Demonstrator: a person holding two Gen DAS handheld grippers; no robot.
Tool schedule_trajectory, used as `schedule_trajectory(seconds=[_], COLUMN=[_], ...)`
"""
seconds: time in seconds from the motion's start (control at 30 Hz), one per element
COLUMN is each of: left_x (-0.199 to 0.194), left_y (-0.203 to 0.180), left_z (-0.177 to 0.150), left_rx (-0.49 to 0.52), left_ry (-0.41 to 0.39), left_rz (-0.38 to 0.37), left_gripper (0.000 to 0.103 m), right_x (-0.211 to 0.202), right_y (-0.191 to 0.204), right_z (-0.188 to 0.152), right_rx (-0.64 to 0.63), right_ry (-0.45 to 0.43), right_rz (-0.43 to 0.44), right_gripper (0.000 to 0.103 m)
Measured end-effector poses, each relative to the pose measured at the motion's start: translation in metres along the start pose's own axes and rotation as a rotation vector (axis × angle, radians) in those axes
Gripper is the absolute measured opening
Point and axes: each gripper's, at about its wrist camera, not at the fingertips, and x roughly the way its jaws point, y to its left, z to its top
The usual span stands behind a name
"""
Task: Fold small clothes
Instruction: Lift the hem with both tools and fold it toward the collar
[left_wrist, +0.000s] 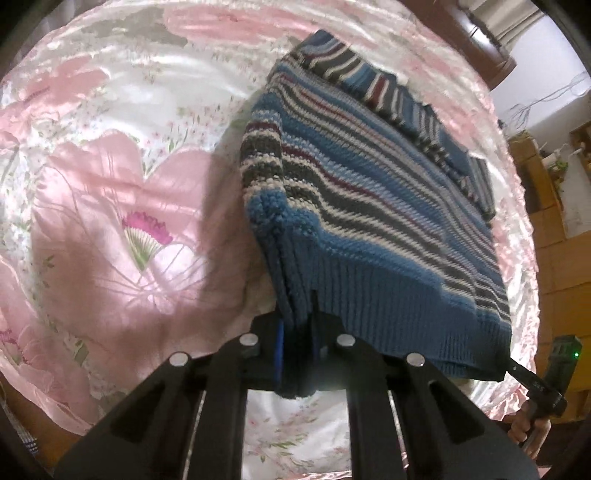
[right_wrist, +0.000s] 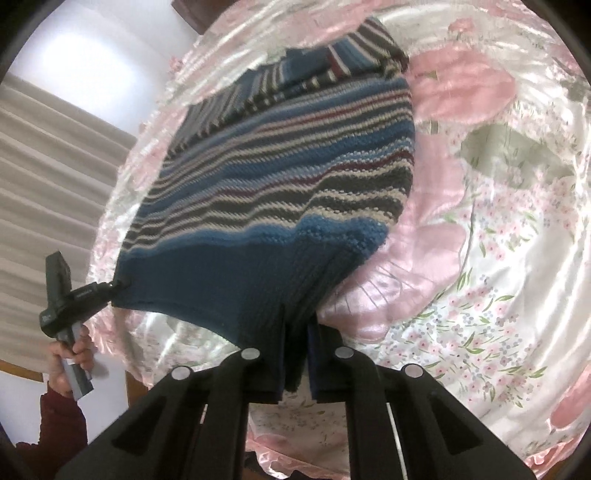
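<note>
A: Start at the jaws. What do they have?

B: The left gripper (left_wrist: 297, 354) is clenched on the ribbed blue hem of the striped sweater (left_wrist: 369, 206), one corner bunched thick between its jaws. The right gripper (right_wrist: 297, 363) is clamped on the hem's other corner in the same way. In the right wrist view the left gripper (right_wrist: 118, 286) shows at the far left, pinching the hem edge, with a hand (right_wrist: 72, 356) and a dark red sleeve (right_wrist: 61, 424) behind it.

A: And the hem between the two?

B: It hangs lifted off the bedspread (left_wrist: 110, 184), sagging a little in the middle, with shiny fabric showing under it.

A: Beyond the jaws?

B: The sweater body slopes away and down onto the bed. Chunky knit: blue, grey, cream and thin maroon stripes. At its far end a folded part with stripes running crosswise lies on top.

A: Room to move?

B: Outward of each gripper is wide bare bedspread, glossy satin in pink and white with printed flowers, lightly creased. Inward of the left jaws, past the sweater, the bed edge is near; wooden furniture (left_wrist: 550, 221) stands beyond it. Far ahead, a dark wooden headboard (left_wrist: 469, 40) closes the bed.

A: Inward of the right jaws?

B: Pale pleated curtains (right_wrist: 48, 166) beyond the bed's ruffled edge.
</note>
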Motion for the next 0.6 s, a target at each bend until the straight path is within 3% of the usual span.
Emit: schedule_trajectory(seconds=[0.2,0.4,0.6], left_x=[-0.009,0.015,0.006], left_y=[-0.002,0.014,0.008], left_z=[-0.005,-0.009,0.002], left_rx=[0.014,-0.027,-0.012], left_ry=[-0.004,0.048,0.04], left_rz=[-0.03,-0.016,-0.039], left_gripper=[0.009,0.009,0.009], right_x=[-0.01,0.013,0.004], right_y=[-0.004,-0.025,-0.023], right_z=[-0.001,-0.007,0.011], right_rx=[-0.005,0.052,0.031], right_ry=[-0.008,0.065,0.058], right_rz=[0.009,-0.017,0.011], right_gripper=[0.009,0.009,0.009])
